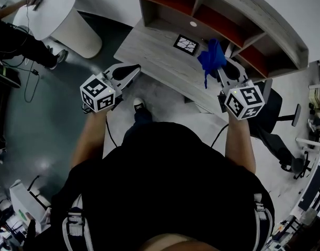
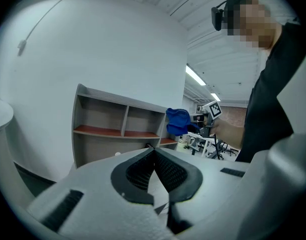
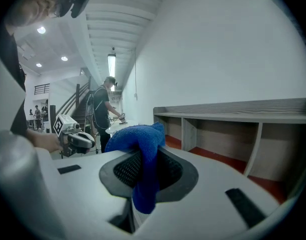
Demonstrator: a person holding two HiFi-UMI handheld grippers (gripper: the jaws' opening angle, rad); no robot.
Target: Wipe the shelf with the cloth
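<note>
- The right tongs [image 1: 223, 67] are clamped on the blue cloth [image 3: 143, 141]. In the right gripper view it bunches above the jaws and hangs down between them, so the jaw tips are covered.
- In the head view the cloth sits right of centre in the upper half, held up over the far part of the tabletop [image 1: 155, 54] and in front of the shelf [image 1: 228, 20], not touching it.
- The left tongs [image 2: 153, 153] are closed, jaws meeting with nothing between them. In the head view they hover left of centre, just off the tabletop's near edge.
- The shelf is cut off by the upper right frame edge; 3 red-floored compartments show only in part.
- A dark flat item [image 1: 186, 44] with pale lines lies on the tabletop; what it is cannot be made out.
- A small pale round spot [image 1: 193, 23] beyond it is too small to tell.
- At upper left stands a white round table [image 1: 50, 7]; a person [image 1: 19, 41] beside it is cropped by the frame.
- A black chair [image 1: 277, 109] at right is partly hidden behind the right forearm.
</note>
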